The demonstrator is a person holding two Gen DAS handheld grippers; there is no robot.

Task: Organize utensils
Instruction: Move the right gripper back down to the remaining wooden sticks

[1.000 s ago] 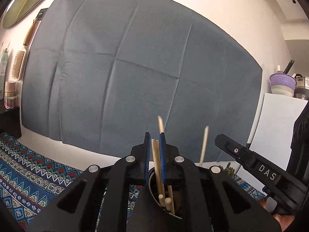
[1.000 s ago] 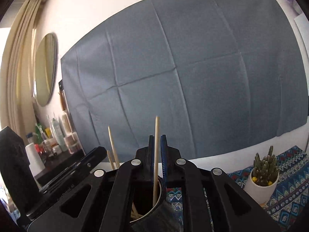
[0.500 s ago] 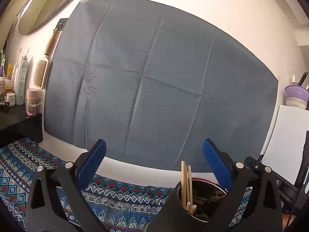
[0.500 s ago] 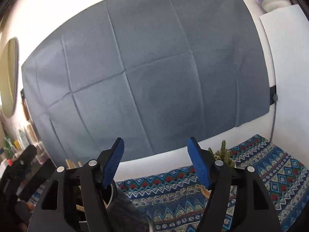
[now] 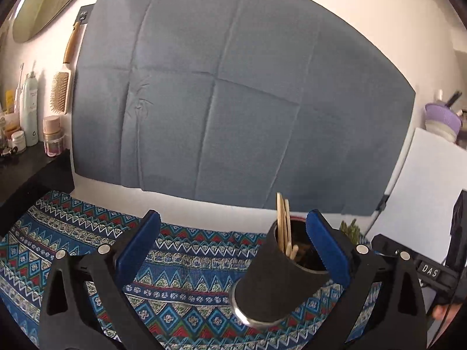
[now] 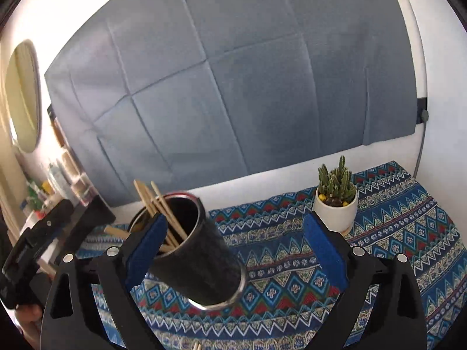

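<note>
Left tongs (image 5: 233, 250): spread wide, blue pads well apart, nothing held between them. Right tongs (image 6: 236, 250): likewise spread wide and holding nothing.

A black cup (image 5: 287, 274) stands on the patterned cloth (image 5: 186, 277) that covers the counter. In the left wrist view it sits toward the right pad, just beside it; contact cannot be confirmed. In the right wrist view the same cup (image 6: 198, 248) sits next to the left pad, which overlaps its rim from the camera's side; whether they touch cannot be told.

Several wooden chopsticks (image 5: 283, 221) stand in the cup, leaning against the rim, their upper ends above it. The right wrist view shows the chopsticks (image 6: 157, 201) fanned out and tilted to the left. A further pale stick end (image 6: 197, 345) lies on the cloth at the bottom edge of that view.

A small cactus pot (image 6: 335, 204) stands on the cloth near the wall, well apart from the cup. A grey sheet (image 5: 233, 102) hangs on the wall behind. A hairbrush (image 5: 61, 87) hangs to its left, above a dark shelf (image 5: 26, 169) carrying bottles and jars.
</note>
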